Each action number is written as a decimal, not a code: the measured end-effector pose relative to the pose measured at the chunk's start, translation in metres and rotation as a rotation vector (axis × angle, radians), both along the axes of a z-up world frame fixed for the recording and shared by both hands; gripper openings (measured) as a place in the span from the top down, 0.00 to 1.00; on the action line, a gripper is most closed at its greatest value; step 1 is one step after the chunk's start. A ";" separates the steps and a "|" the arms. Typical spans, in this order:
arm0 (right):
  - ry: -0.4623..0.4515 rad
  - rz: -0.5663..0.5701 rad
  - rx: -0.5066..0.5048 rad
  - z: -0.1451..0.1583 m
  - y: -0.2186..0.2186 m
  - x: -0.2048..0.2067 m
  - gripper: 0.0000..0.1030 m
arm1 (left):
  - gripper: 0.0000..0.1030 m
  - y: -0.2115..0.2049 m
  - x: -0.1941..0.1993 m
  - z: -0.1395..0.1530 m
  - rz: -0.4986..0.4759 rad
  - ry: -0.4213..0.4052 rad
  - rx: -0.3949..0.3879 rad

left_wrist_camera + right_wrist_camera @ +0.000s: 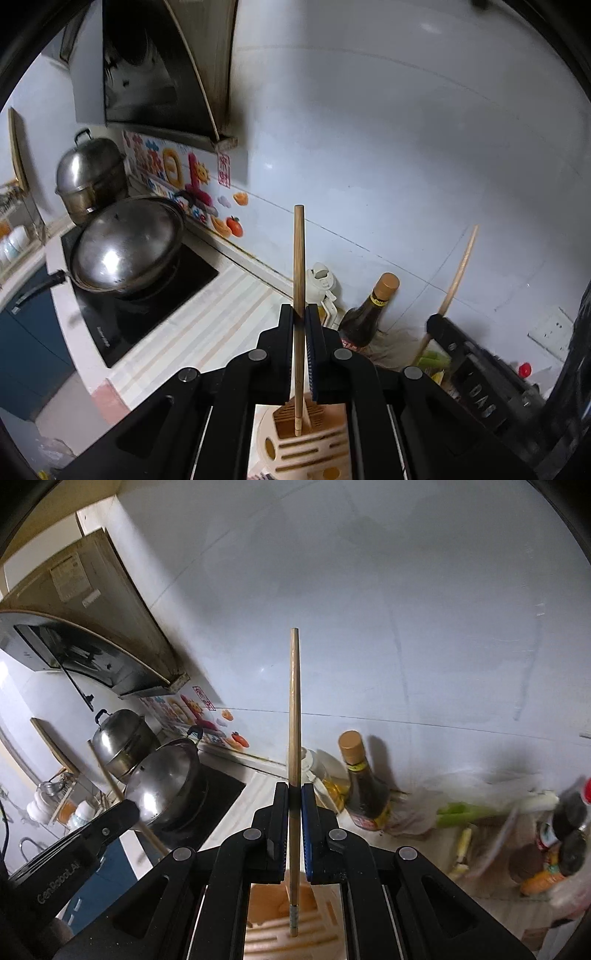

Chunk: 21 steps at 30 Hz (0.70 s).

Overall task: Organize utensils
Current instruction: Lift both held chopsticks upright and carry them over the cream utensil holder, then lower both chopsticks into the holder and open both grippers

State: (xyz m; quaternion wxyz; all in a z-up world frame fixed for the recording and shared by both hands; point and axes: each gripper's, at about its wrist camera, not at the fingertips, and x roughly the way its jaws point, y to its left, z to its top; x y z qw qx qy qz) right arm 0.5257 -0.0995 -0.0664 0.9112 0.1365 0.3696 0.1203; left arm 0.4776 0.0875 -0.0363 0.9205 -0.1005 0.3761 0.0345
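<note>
My left gripper (300,314) is shut on a wooden chopstick (299,258) held upright; its lower end sits at a slot of the pale slotted utensil holder (314,450) below. My right gripper (294,794) is shut on a second wooden chopstick (294,709), also upright, with its patterned lower end over the same holder (273,912). The right gripper (458,350) with its chopstick (460,273) shows at the right of the left wrist view. The left gripper (110,819) with its chopstick (110,779) shows at the left of the right wrist view.
A dark sauce bottle (369,314) and a white-capped oil bottle (325,284) stand by the tiled wall. A lidded wok (125,247) and a steel steamer pot (88,177) sit on the black cooktop (110,325). Green onions (476,808) and more bottles (565,827) lie right.
</note>
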 end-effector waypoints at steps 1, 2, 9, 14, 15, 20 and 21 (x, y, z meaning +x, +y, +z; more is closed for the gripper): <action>0.002 0.003 -0.003 -0.004 0.003 0.004 0.94 | 0.96 0.001 0.005 -0.004 -0.001 0.004 -0.003; 0.006 0.008 -0.007 -0.009 0.007 0.009 0.94 | 0.96 0.000 0.008 -0.006 -0.004 0.008 -0.006; 0.034 0.039 -0.048 -0.032 0.017 0.026 0.94 | 0.96 0.004 0.020 -0.039 -0.023 0.083 -0.048; 0.049 0.093 -0.074 -0.040 0.018 0.023 0.94 | 0.96 0.005 0.013 -0.055 -0.040 0.133 -0.072; 0.054 0.103 -0.083 -0.041 0.019 0.022 0.94 | 0.96 0.005 0.011 -0.058 -0.044 0.144 -0.076; 0.106 0.184 -0.108 -0.046 0.022 0.015 0.93 | 0.96 0.003 0.000 -0.064 -0.070 0.181 -0.116; 0.121 0.197 -0.113 -0.047 0.023 0.014 0.93 | 0.95 0.003 -0.003 -0.064 -0.076 0.187 -0.122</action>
